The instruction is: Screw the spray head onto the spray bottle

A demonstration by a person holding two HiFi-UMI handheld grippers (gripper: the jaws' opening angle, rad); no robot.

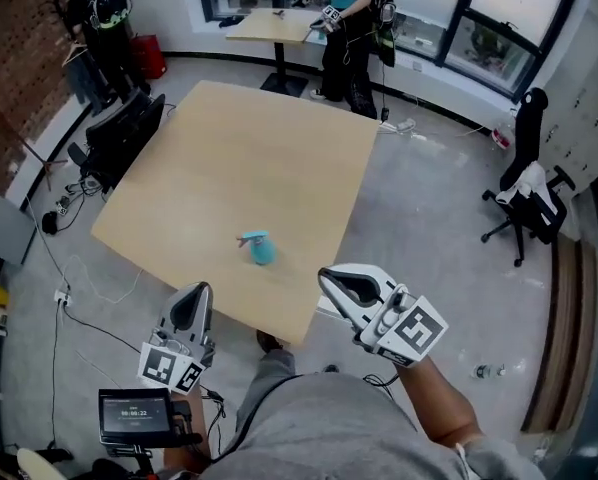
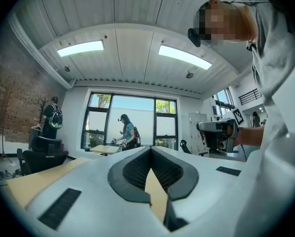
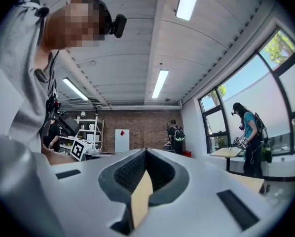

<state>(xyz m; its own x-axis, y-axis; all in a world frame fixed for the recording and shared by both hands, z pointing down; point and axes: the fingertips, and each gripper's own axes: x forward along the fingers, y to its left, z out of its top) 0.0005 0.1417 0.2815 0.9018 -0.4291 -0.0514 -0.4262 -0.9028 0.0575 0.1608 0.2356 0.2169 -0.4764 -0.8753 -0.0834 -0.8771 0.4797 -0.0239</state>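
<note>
A small blue spray bottle (image 1: 263,254) with a turquoise spray head (image 1: 252,237) on its upper end sits on the wooden table (image 1: 239,168), near the front edge. It appears in the head view only. My left gripper (image 1: 192,301) is raised in front of the table's near edge, left of the bottle, shut with nothing held. My right gripper (image 1: 339,286) hovers at the table's near right corner, also shut and empty. In the left gripper view the jaws (image 2: 150,150) meet tip to tip, pointing level into the room. The right gripper view shows its jaws (image 3: 146,151) closed the same way.
A black office chair (image 1: 119,133) stands at the table's left side and a white-draped chair (image 1: 527,198) at the right. A person works at a second table (image 1: 274,23) by the windows; another stands at the brick wall (image 1: 99,18). Cables (image 1: 74,278) lie on the floor at left.
</note>
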